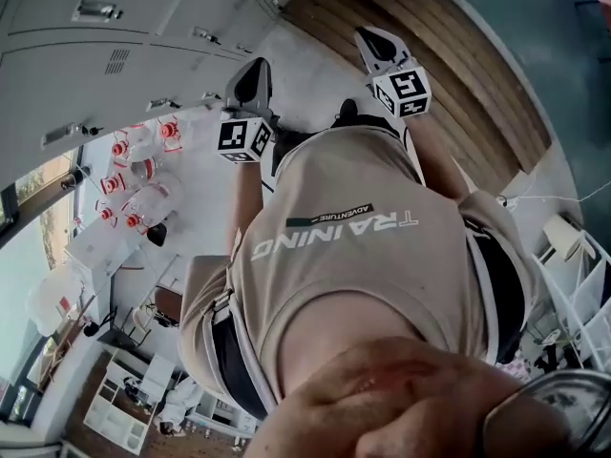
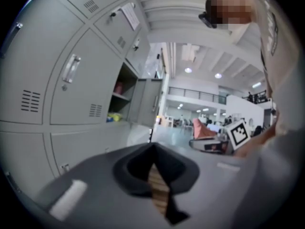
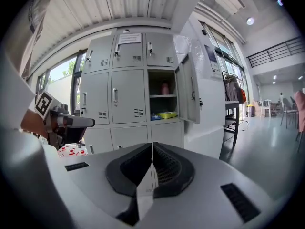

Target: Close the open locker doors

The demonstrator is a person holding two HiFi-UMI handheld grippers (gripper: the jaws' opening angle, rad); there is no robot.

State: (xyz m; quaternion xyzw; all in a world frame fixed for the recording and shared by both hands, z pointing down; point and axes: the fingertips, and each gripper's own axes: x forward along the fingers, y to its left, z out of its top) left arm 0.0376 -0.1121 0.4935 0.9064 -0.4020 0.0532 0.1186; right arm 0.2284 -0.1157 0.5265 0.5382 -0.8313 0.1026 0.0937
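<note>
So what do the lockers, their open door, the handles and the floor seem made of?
Lockers: likely painted sheet metal, matte light grey, with punched vent slots. Open door: the same thin grey panel. Handle: looks like bright plated metal, it glints. Floor: smooth glossy grey, maybe coated concrete; it mirrors the light.

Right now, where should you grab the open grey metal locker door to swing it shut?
Take the open grey metal locker door by its free upright edge, near the handle at mid-height, farthest from the hinges. It is hinged on the right of its compartment and stands swung out into the room, so come from its right, outer side and swing it leftward.
</note>
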